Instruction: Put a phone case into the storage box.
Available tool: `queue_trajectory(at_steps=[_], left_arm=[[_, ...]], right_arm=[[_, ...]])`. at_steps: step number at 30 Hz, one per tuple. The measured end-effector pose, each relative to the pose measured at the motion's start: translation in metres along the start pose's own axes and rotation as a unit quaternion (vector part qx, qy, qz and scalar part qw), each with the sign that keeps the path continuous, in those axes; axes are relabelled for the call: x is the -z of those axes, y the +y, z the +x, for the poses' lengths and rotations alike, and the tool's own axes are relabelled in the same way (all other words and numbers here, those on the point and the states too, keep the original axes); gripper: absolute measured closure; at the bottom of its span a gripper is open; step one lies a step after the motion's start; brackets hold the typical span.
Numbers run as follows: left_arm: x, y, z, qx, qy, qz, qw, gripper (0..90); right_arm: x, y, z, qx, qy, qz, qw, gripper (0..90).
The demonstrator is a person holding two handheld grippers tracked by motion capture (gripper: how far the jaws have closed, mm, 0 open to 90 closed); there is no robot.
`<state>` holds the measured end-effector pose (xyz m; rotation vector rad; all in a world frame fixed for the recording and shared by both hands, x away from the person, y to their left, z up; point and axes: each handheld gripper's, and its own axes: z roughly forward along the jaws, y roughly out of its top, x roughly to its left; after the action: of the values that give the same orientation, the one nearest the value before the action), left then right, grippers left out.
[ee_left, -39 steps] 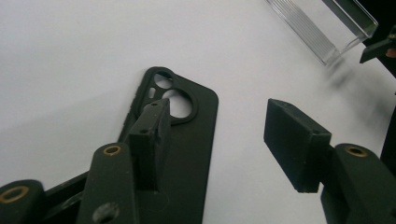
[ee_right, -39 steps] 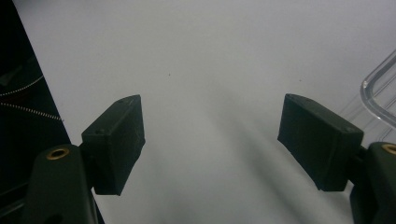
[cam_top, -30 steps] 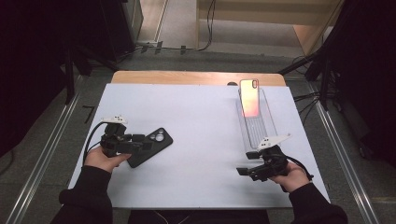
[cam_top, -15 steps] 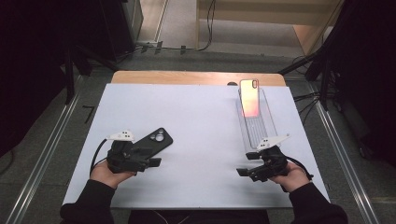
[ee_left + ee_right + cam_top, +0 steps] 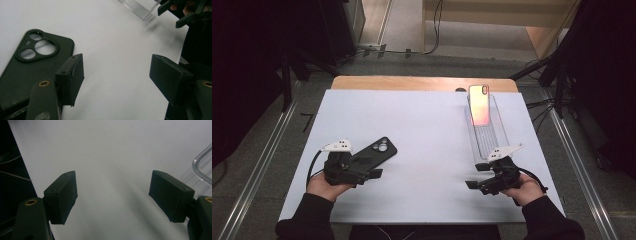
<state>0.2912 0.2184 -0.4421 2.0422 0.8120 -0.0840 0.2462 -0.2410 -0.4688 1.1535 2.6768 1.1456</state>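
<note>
A black phone case (image 5: 374, 151) lies back up on the white table (image 5: 422, 130), its camera cut-outs showing in the left gripper view (image 5: 32, 62). My left gripper (image 5: 371, 169) sits at the case's near end. Its jaws have just been opening and stand open (image 5: 117, 77) over bare table, with the case beside the left pad (image 5: 72, 75). At the front right, my right gripper (image 5: 474, 176) is open (image 5: 112, 195) with nothing between its pads. A pink-orange phone (image 5: 479, 105) rests in a clear tray (image 5: 488, 142) behind it.
The clear tray's near corner (image 5: 140, 7) and the other gripper (image 5: 185, 12) show far off in the left gripper view. The tray's rim (image 5: 202, 167) is at the right of the right gripper view. The table's front edge (image 5: 422, 220) runs just before both hands.
My left gripper has slid right and toward the front edge along the black case, and its jaws have spread wider. The case and the right gripper have stayed put.
</note>
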Motion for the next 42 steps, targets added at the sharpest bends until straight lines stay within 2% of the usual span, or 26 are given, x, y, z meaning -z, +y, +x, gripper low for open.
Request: queue_trajectory(at_steps=[8,13,16,18,20,21,23,25,29,32,35,40,42], left_arm=[[0.003,0.017,0.026,-0.013,0.017,-0.005,0.9998,27.8],[0.003,0.027,0.04,-0.014,0.033,-0.011,0.9993,23.7],[0.002,0.035,0.047,-0.02,0.036,-0.002,0.9992,13.9],[-0.001,0.038,0.05,-0.03,0.052,0.003,0.9982,0.0],[-0.003,0.04,0.053,-0.027,0.043,-0.001,0.9987,0.0],[-0.004,0.041,0.054,-0.026,0.041,0.007,0.9988,0.0],[-0.009,0.041,0.055,-0.036,0.047,0.017,0.9981,0.0],[-0.013,0.041,0.057,-0.037,0.049,0.028,0.9977,2.0],[-0.02,0.04,0.061,-0.03,0.056,0.046,0.9969,2.5],[-0.023,0.039,0.06,-0.048,0.063,0.046,0.9958,2.5],[-0.026,0.037,0.062,-0.052,0.066,0.049,0.9953,2.5],[-0.032,0.031,0.065,-0.045,0.075,0.066,0.9939,2.5],[-0.034,0.029,0.065,-0.041,0.066,0.071,0.9944,2.4]], right_arm=[[0.001,-0.001,0.0,-0.003,-0.004,0.0,1.0,21.1],[0.001,-0.001,-0.001,-0.003,-0.003,-0.002,1.0,21.1],[0.0,-0.001,0.0,-0.003,-0.002,-0.001,1.0,21.1],[0.0,-0.001,-0.001,-0.002,-0.002,-0.001,1.0,21.1],[0.001,-0.001,-0.001,-0.004,-0.002,-0.001,1.0,21.1],[0.001,-0.001,-0.001,-0.004,-0.002,-0.001,1.0,21.1],[0.0,-0.001,-0.001,-0.004,-0.002,-0.001,1.0,21.1],[0.001,-0.001,-0.001,-0.005,-0.005,-0.002,1.0,21.1],[0.002,-0.001,0.0,0.0,-0.009,-0.004,0.9999,21.1],[0.002,-0.001,0.001,0.0,-0.009,-0.004,1.0,21.1],[0.002,-0.001,0.0,0.002,-0.008,-0.005,1.0,21.1],[0.003,-0.002,0.0,-0.001,-0.008,-0.003,1.0,21.1],[0.003,-0.002,0.0,-0.001,-0.009,-0.003,1.0,21.1]])
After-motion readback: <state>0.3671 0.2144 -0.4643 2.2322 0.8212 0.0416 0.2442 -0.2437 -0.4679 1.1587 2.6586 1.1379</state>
